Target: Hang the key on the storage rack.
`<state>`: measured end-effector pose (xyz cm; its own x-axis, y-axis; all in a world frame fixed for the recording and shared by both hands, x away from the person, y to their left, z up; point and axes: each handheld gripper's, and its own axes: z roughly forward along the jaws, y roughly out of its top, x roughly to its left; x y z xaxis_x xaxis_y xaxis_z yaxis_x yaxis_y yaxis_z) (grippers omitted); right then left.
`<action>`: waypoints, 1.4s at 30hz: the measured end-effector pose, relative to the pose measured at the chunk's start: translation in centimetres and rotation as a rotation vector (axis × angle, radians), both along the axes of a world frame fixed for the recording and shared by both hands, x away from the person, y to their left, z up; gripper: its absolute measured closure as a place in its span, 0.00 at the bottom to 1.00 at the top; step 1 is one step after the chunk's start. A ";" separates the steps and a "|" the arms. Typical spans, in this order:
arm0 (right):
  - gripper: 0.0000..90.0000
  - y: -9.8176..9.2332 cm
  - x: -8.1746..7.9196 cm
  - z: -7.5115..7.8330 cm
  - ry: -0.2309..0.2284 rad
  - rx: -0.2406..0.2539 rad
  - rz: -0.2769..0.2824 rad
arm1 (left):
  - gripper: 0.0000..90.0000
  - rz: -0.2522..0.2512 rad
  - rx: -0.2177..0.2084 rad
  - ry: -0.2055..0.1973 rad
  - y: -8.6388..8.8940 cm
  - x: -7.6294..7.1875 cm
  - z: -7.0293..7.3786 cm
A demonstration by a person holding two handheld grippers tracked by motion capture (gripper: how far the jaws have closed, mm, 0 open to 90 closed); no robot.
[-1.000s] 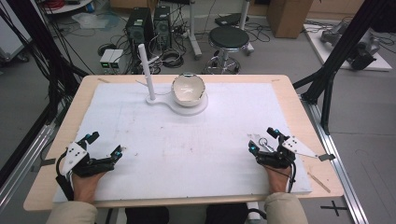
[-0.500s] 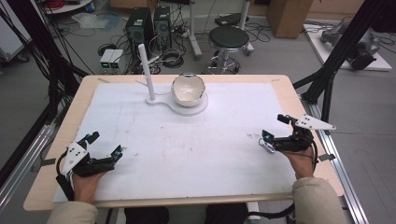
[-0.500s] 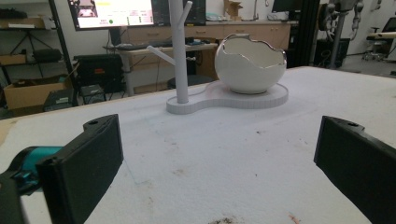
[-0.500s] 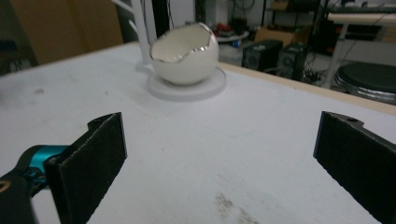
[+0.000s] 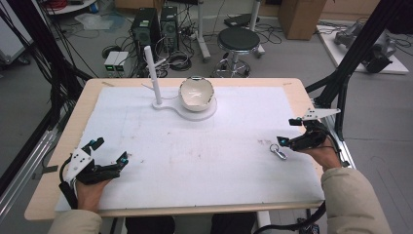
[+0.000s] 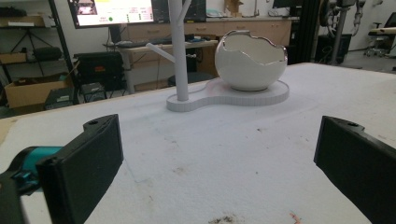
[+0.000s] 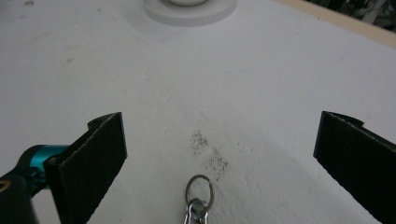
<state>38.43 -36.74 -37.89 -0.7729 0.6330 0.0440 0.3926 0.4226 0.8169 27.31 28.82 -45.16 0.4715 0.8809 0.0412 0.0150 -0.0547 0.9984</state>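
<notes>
High view gives me the whole counter [image 5: 146, 204], covered by a white mat [image 5: 195, 161]. At the far middle sits a white stand [image 5: 187, 108] with an upright post [image 5: 152, 73] and an eggshell-shaped bowl [image 5: 197, 93] on its round base. Nothing hangs on the post.

My left gripper [image 5: 104, 156] rests near the front left corner, fingers wide apart and holding nothing; I judge it idle and no threat as long as I leave it parked.

My right gripper [image 5: 285, 141] sits near the right edge, fingers also spread and holding nothing. The keyring [image 5: 278, 150], a small metal ring with a clip, lies flat on the mat just in front of those fingers. In the right gripper view the keyring [image 7: 199, 198] sits low and centred between the two fingers [image 7: 93, 158], partly cut off by the bottom edge.

My worry is the pickup. The ring is thin and lies flat, so the fingers could close above it and slide over, or push it along the mat. If I catch only the ring, the clip may swing and slip out. Coming down too hard could snag the mat.
</notes>
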 end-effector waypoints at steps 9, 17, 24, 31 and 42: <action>0.02 0.0 1.4 -0.7 0.105 -0.104 0.069 | 0.02 0.001 -0.001 -0.009 -0.1 0.0 0.0; 0.03 0.9 2.0 -2.2 0.203 -0.201 0.127 | 0.02 -0.002 0.003 -0.007 -0.1 0.0 0.0; 0.09 1.4 2.5 -2.9 0.269 -0.226 0.137 | 0.02 -0.003 0.007 -0.010 -0.1 0.0 0.0; 0.29 1.5 2.7 -3.3 0.328 -0.233 0.138 | 0.02 -0.006 0.009 -0.011 -0.1 -0.1 0.0; 0.56 1.3 3.0 -3.4 0.351 -0.238 0.155 | 0.02 -0.005 0.008 -0.016 -0.1 -0.1 0.0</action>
<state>41.48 -35.40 -41.25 -0.8238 0.5348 0.1879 0.5457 0.6585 0.5183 27.21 28.71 -45.19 0.4750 0.8782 0.0562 -0.0014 -0.0632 0.9980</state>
